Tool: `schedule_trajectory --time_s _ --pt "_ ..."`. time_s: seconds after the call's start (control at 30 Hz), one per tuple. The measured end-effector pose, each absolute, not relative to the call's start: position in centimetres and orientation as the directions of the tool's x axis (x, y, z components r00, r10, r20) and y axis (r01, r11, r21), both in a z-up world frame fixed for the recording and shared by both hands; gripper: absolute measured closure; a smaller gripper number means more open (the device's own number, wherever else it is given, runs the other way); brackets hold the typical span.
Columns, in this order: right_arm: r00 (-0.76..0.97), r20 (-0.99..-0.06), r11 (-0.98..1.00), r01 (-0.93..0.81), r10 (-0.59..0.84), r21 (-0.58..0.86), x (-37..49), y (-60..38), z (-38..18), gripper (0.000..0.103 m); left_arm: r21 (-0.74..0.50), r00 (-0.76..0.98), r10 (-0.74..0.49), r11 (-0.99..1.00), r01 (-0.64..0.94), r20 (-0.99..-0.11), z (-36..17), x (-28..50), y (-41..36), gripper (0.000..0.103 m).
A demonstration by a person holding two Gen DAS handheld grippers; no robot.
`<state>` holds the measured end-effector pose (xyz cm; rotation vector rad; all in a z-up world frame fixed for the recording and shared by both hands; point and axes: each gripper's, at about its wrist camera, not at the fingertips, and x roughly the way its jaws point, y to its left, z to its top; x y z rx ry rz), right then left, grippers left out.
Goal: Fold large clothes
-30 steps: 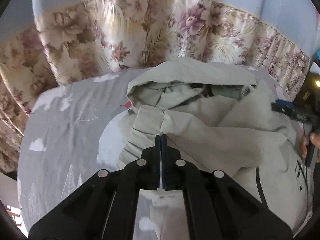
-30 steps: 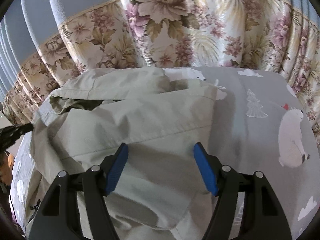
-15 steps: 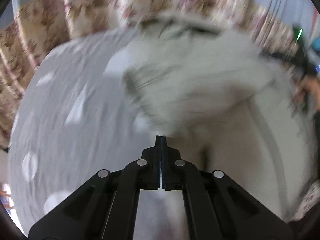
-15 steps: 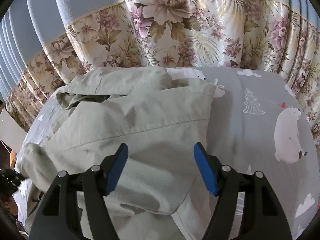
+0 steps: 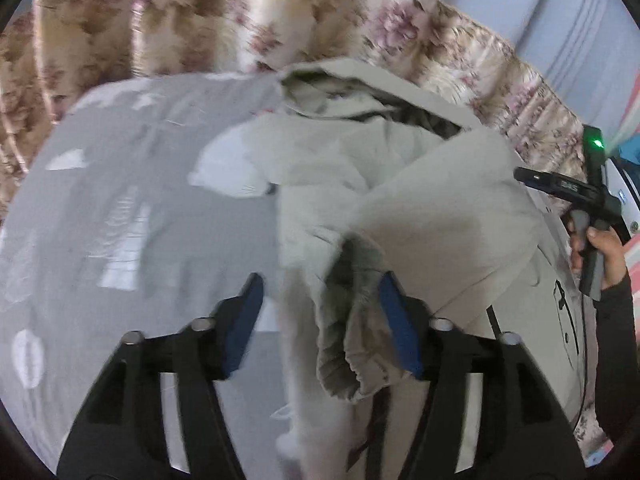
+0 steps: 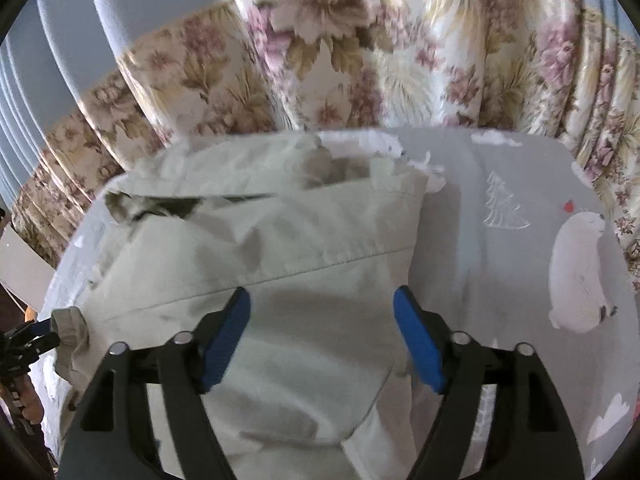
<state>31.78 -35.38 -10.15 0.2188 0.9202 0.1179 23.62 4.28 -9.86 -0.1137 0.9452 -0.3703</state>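
Note:
A large pale beige jacket point(image 5: 432, 216) lies on the grey printed bedsheet point(image 5: 132, 208), partly folded, its hood opening toward the curtain. My left gripper point(image 5: 320, 312) is open, jaws wide apart. The jacket's sleeve cuff point(image 5: 352, 320) hangs loose between the blue pads, against the right pad. In the right wrist view the jacket point(image 6: 280, 248) fills the left and middle. My right gripper point(image 6: 322, 332) is open and empty, hovering over the folded body of the jacket. The sleeve cuff point(image 6: 70, 324) shows at the far left by the other gripper.
A floral curtain point(image 6: 360, 72) hangs behind the bed's far edge. The sheet point(image 6: 520, 264) with a polar bear and tree print lies bare to the right of the jacket. The right gripper and the person's hand point(image 5: 600, 240) show at the left wrist view's right edge.
My left gripper was shut on the sleeve and swung it across; it has now opened and the cuff hangs loose between its pads. The right gripper stayed open over the jacket.

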Motion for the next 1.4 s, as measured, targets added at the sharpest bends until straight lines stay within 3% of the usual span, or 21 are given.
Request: schedule_trajectory --time_s 0.03,0.07,0.1,0.13,0.2,0.33,0.43,0.6,0.67,0.73,0.77,0.8,0.87,0.9,0.93,1.03,1.2,1.4 --pt "0.588 -0.778 0.965 -0.021 0.224 0.262 32.1 -35.3 -10.8 0.032 -0.268 0.506 -0.375 0.924 0.273 -0.777 -10.1 24.0 3.7 0.096" --pt "0.595 -0.764 0.959 -0.042 0.25 0.28 32.2 -35.0 -11.3 0.042 -0.254 0.51 -0.362 0.928 0.272 -0.78 -9.9 24.0 3.3 0.097" --pt "0.616 -0.762 0.973 -0.034 0.2 0.228 32.0 -34.8 -11.3 0.076 -0.231 0.524 -0.348 0.933 0.277 -0.777 -9.4 24.1 2.9 0.097" --pt "0.626 -0.758 0.978 -0.033 0.182 0.208 31.9 -34.8 -11.2 0.091 -0.21 0.536 -0.342 0.933 0.292 -0.772 -8.6 24.3 2.6 0.098" --pt "0.664 -0.729 0.978 -0.02 0.168 0.207 31.4 -35.3 -10.3 0.098 -0.167 0.565 -0.336 0.929 0.329 -0.754 -6.7 24.3 1.7 0.098" --pt "0.747 -0.66 0.988 0.032 0.078 0.153 29.6 -36.9 -7.4 0.1 -0.088 0.671 -0.345 0.918 0.386 -0.656 -1.3 24.2 0.3 0.099" --pt "0.75 -0.661 0.991 0.083 0.006 0.103 29.9 -38.0 -6.8 0.1 -0.068 0.726 -0.353 0.918 0.391 -0.59 1.0 26.3 0.3 0.098" --pt "0.668 -0.741 0.984 0.073 0.073 0.164 32.3 -39.2 -10.2 0.099 -0.092 0.593 -0.27 0.945 0.313 -0.758 -7.1 33.3 2.4 0.097" --pt "0.653 -0.753 0.982 0.078 0.083 0.175 32.7 -40.0 -10.9 0.09 -0.074 0.556 -0.232 0.954 0.291 -0.798 -10.1 34.1 3.0 0.092" --pt "0.67 -0.735 0.97 0.096 0.103 0.223 32.3 -41.4 -10.3 0.064 -0.072 0.563 -0.217 0.96 0.269 -0.797 -10.6 33.7 4.0 0.08" --pt "0.69 -0.713 0.958 0.105 0.123 0.267 31.7 -42.6 -9.4 0.061 -0.067 0.574 -0.199 0.968 0.242 -0.794 -10.2 33.5 4.6 0.067" --pt "0.702 -0.696 0.95 0.092 0.15 0.297 31.2 -43.0 -8.7 0.052 -0.05 0.591 -0.168 0.976 0.21 -0.789 -9.7 33.1 5.2 0.046" --pt "0.73 -0.654 0.95 0.02 0.2 0.312 29.7 -42.7 -7.1 0.051 -0.025 0.63 -0.121 0.987 0.159 -0.767 -8.3 31.8 6.7 0.028" --pt "0.745 -0.634 0.959 -0.029 0.21 0.283 28.8 -41.7 -6.4 0.043 0.0 0.663 -0.083 0.992 0.124 -0.744 -7.3 30.9 7.2 0.024" --pt "0.754 -0.624 0.968 -0.062 0.205 0.243 28.2 -40.4 -6.0 0.035 0.011 0.675 -0.063 0.994 0.104 -0.735 -6.8 30.7 7.5 0.023" --pt "0.74 -0.642 0.978 -0.118 0.203 0.173 27.9 -36.5 -6.5 0.035 -0.016 0.681 -0.065 0.997 0.078 -0.729 -5.3 30.1 5.7 0.02" --pt "0.711 -0.683 0.986 -0.132 0.166 0.102 28.8 -31.9 -9.5 0.035 -0.032 0.653 -0.133 0.986 0.164 -0.745 -5.8 29.9 -1.3 0.016" --pt "0.625 -0.771 0.992 -0.108 0.119 0.066 29.3 -31.2 -13.0 0.03 0.08 0.599 -0.01 0.989 0.124 -0.801 -10.8 31.7 -4.7 0.012"
